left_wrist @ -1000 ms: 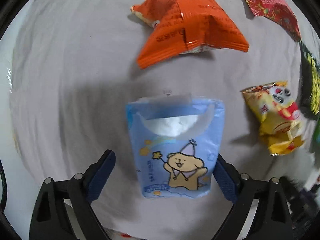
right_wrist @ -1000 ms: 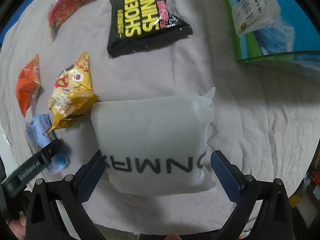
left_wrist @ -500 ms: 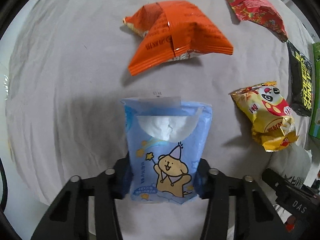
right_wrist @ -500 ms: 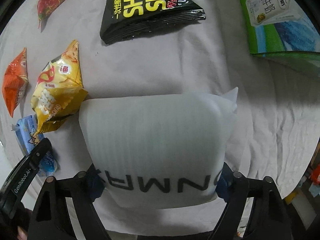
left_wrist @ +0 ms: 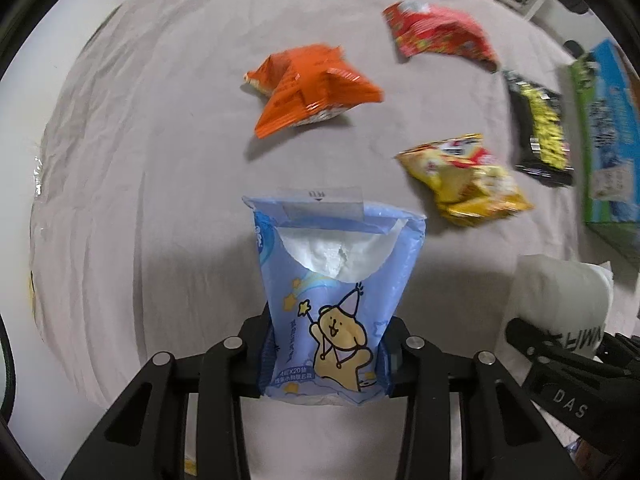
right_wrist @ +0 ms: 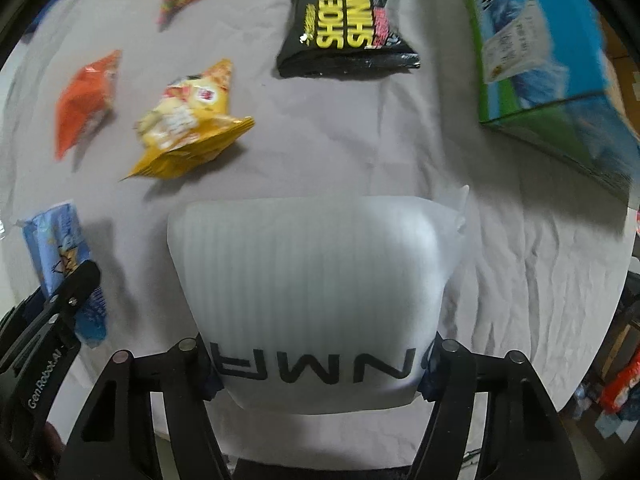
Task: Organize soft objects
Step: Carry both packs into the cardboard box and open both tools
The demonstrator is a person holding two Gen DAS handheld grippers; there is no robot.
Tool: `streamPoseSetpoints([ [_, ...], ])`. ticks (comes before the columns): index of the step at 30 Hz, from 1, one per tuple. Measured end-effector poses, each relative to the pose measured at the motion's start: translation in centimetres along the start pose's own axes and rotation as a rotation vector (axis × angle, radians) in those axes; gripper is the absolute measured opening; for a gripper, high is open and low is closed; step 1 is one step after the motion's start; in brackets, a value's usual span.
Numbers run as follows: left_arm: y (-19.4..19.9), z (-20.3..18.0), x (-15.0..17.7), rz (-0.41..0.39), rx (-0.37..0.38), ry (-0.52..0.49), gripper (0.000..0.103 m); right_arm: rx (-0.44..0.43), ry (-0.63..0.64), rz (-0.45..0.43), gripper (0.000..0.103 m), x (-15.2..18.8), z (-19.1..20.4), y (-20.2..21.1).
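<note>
My left gripper (left_wrist: 326, 360) is shut on a blue tissue pack with a cartoon bear (left_wrist: 334, 300) and holds it lifted above the grey cloth; the pack also shows in the right wrist view (right_wrist: 64, 264). My right gripper (right_wrist: 318, 368) is shut on a white foam pouch with black letters (right_wrist: 316, 280), raised off the cloth; the pouch shows at the right of the left wrist view (left_wrist: 560, 300).
On the grey cloth (left_wrist: 140, 160) lie an orange snack bag (left_wrist: 308, 88), a red bag (left_wrist: 436, 36), a yellow bag (left_wrist: 464, 178) and a black bag (right_wrist: 348, 20). A blue-green carton (right_wrist: 552, 64) stands at the right.
Both grippers closed from open onto their objects, then lifted them. The views have pulled back from the cloth, so the snack bags look smaller and farther.
</note>
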State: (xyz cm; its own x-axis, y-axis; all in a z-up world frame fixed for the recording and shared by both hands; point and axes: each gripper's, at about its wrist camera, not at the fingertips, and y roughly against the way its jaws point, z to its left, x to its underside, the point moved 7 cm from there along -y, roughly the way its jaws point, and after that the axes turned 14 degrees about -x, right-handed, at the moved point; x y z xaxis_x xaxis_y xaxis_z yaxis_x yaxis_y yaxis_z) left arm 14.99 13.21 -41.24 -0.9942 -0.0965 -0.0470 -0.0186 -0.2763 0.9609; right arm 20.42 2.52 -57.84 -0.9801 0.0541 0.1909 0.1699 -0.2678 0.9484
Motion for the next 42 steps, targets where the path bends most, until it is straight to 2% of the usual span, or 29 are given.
streamPoseSetpoints([
  [7,8.8,-0.8,2.7,-0.121,0.094,-0.013,0.036,-0.066,0.05,-0.083,0.071,3.9,0.0,5.9],
  [8,8.5,-0.9,1.4,-0.133,0.106,-0.017,0.036,-0.074,0.056,-0.1,0.071,4.4,-0.3,7.0],
  [11,11.5,-2.1,0.4,-0.185,0.156,-0.035,0.036,-0.099,0.057,-0.149,0.071,5.2,-1.3,10.5],
  [13,13.9,-2.4,-0.3,-0.221,0.186,-0.051,0.036,-0.107,0.056,-0.182,0.071,4.4,-1.7,13.0],
  [14,13.8,-2.7,-1.8,-0.232,0.197,-0.056,0.036,-0.112,0.056,-0.203,0.071,4.6,-2.1,14.7],
  [15,14.5,-2.8,-2.4,-0.245,0.211,-0.064,0.036,-0.119,0.056,-0.219,0.071,5.3,-2.8,17.5],
  [17,16.2,-3.9,-3.3,-0.278,0.233,-0.079,0.036,-0.136,0.048,-0.255,0.071,5.1,-3.6,20.6],
  [20,19.2,-5.9,-4.1,-0.315,0.27,-0.101,0.036,-0.162,0.036,-0.306,0.071,7.0,-5.9,25.7],
  [25,23.5,-10.7,-6.1,-0.345,0.338,-0.159,0.036,-0.194,0.016,-0.382,0.071,6.9,-9.4,31.9],
  [30,25.8,-16.3,-9.3,-0.346,0.379,-0.199,0.036,-0.193,-0.015,-0.437,0.071,4.9,-14.4,36.9],
  [33,25.9,-20.1,-11.9,-0.324,0.377,-0.224,0.036,-0.171,-0.032,-0.439,0.071,2.4,-18.0,38.1],
  [38,22.6,-27.1,-16.4,-0.21,0.398,-0.24,0.036,-0.147,-0.058,-0.402,0.071,-3.4,-24.2,37.8],
  [42,18.7,-32.1,-19.6,-0.106,0.403,-0.237,0.036,-0.13,-0.073,-0.345,0.072,-8.9,-28.9,35.5],
])
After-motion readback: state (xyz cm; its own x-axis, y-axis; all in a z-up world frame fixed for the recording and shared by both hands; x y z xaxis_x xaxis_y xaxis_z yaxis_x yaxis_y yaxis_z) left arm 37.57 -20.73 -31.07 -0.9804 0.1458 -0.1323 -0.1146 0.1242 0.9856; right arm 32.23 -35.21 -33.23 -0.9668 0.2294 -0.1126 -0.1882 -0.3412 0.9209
